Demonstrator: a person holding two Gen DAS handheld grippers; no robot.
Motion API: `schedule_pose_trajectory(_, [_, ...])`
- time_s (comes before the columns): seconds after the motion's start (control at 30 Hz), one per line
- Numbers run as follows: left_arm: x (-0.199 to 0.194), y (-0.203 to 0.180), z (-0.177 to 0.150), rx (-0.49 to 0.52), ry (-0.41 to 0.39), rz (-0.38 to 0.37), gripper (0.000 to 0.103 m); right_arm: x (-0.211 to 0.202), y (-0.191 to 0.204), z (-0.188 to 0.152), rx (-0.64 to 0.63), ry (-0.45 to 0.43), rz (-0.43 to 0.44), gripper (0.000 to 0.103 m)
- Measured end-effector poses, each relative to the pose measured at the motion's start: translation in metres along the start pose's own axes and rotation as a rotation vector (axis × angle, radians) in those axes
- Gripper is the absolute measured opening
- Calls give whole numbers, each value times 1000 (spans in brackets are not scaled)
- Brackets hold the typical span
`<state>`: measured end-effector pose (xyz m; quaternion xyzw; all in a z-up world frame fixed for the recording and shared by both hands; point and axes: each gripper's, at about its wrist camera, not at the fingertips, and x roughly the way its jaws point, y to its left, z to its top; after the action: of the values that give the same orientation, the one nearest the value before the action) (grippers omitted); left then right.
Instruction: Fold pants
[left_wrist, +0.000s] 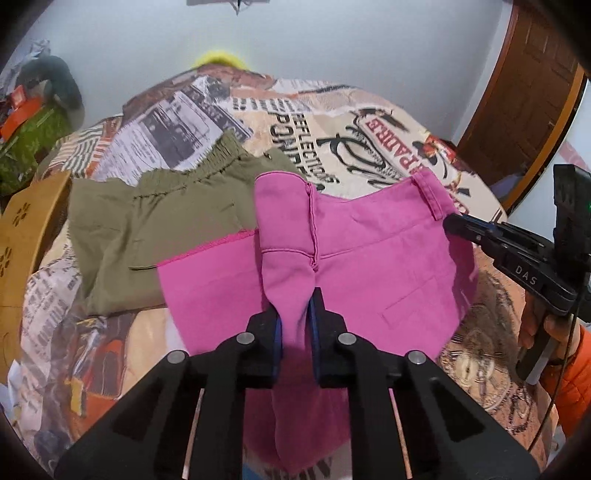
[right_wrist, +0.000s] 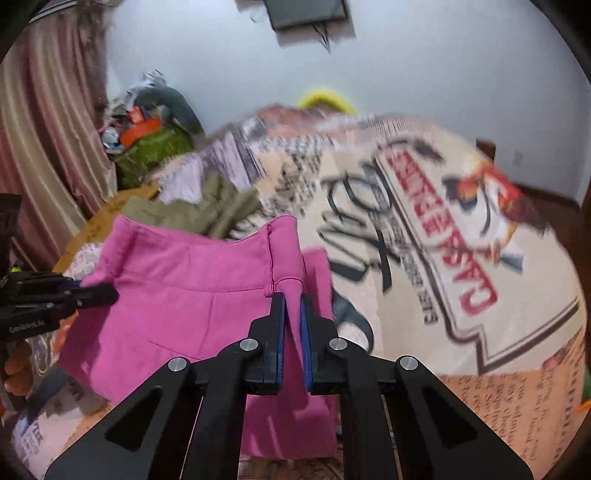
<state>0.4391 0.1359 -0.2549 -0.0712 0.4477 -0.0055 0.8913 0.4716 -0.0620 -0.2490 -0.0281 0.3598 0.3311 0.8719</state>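
Over the printed bedspread (left_wrist: 373, 125) we hold the pink pants (left_wrist: 369, 254) lifted and stretched between our two tools. Our left gripper (left_wrist: 295, 314) is clenched on a bunched fold of the pink cloth, the blue pads pressing it from both sides, and the fabric hangs down between the fingers toward the camera. Our right gripper (right_wrist: 293, 314) is likewise clamped on a pinch of the same garment near a stitched seam; in the left wrist view its black tip (left_wrist: 458, 223) meets the waistband just beside a belt loop. The pants sag a little between the two grips, with one flat panel showing a welt pocket. Behind them, on the bedspread, lie the olive green pants (left_wrist: 155, 229), crumpled, their elastic waist turned toward the wall; the pink cloth overlaps their near edge in the left wrist view, though we cannot tell whether the two touch. The right wrist view is smeared, so the bedspread's lettering and the pile of clutter (right_wrist: 147, 129) by the striped curtain (right_wrist: 44, 122) read only roughly.
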Motion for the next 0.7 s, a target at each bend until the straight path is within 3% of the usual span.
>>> schedule_pose_trajectory(0.17, [-11, 13, -9, -60, 17, 5, 13, 5, 21, 13, -61, -2, -5, 7])
schedule_pose_trajectory(0.33, [14, 23, -23, -23, 99, 97, 20, 49, 25, 7, -55, 115, -45, 7])
schedule_pose_trajectory(0.43, [8, 25, -25, 17, 74, 130, 38, 58, 20, 0, -36, 167, -45, 11])
schedule_pose_trajectory(0.5, [0, 27, -24, 40, 52, 156, 48, 51, 19, -2, -30, 165, -13, 31])
schedule_pose_trajectory(0.57, [-9, 32, -22, 43, 39, 158, 53, 42, 18, 0, -34, 156, -12, 43])
schedule_pose_trajectory(0.63, [-18, 38, -20, 33, 30, 139, 57, 32, 16, 2, -49, 135, -18, 43])
schedule_pose_trajectory(0.7, [-26, 45, -19, 20, 23, 126, 70, 25, 13, 5, -43, 128, -25, 45])
